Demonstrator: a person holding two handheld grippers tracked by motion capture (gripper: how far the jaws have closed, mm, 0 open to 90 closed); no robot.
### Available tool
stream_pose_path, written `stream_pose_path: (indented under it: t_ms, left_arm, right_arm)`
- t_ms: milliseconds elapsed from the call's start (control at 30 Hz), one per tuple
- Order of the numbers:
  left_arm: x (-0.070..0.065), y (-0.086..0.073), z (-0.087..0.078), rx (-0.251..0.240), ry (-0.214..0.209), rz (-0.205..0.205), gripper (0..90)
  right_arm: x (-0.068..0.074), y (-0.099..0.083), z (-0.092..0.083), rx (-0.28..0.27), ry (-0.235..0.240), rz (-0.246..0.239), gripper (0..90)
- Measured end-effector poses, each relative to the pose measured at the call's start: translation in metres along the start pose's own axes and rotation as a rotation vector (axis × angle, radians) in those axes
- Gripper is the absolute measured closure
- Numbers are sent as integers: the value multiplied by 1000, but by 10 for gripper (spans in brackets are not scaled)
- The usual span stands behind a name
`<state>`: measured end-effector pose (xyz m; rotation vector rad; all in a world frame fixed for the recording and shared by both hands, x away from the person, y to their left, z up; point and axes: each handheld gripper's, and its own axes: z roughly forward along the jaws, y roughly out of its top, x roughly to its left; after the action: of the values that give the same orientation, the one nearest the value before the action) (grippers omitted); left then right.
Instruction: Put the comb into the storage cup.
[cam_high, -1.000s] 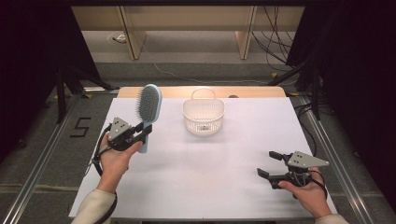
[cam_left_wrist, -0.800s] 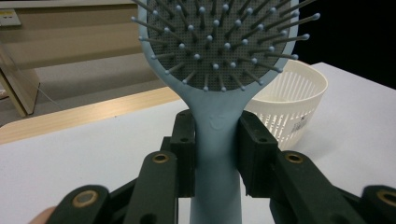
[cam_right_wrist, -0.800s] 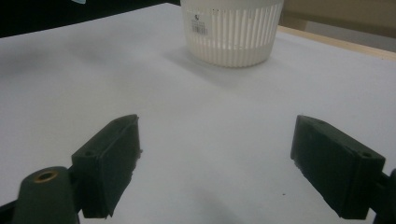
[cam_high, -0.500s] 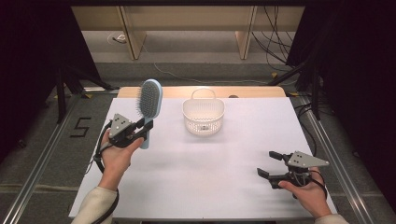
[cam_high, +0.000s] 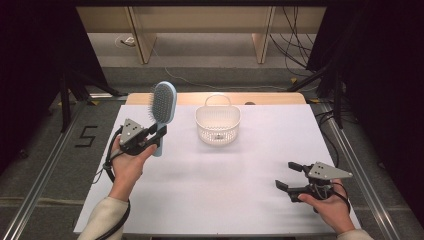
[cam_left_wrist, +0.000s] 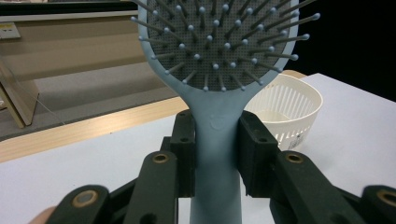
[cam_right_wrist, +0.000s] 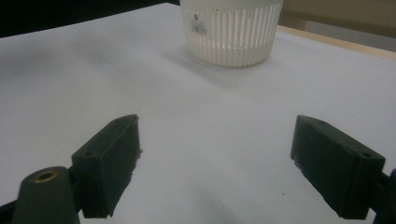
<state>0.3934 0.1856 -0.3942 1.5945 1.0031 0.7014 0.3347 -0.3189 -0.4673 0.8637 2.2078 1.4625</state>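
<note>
White table | left gripper pinching bristled plastic hairbrush | right gripper fingers spread

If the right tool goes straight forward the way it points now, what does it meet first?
Probably the white basket. The right tool stands open and empty, and in its own view bare table lies ahead up to the basket. From the high view the line is less sure.

Grey floor, perhaps wooden shelving behind
</note>
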Motion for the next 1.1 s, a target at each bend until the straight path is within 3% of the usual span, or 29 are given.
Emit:
stream_pose_path:
  t_ms: [1100]
  left_arm:
    - [-5, 10, 14, -22, -10, 6, 698]
  right_arm:
    - [0, 0, 0, -1, 2, 4, 166]
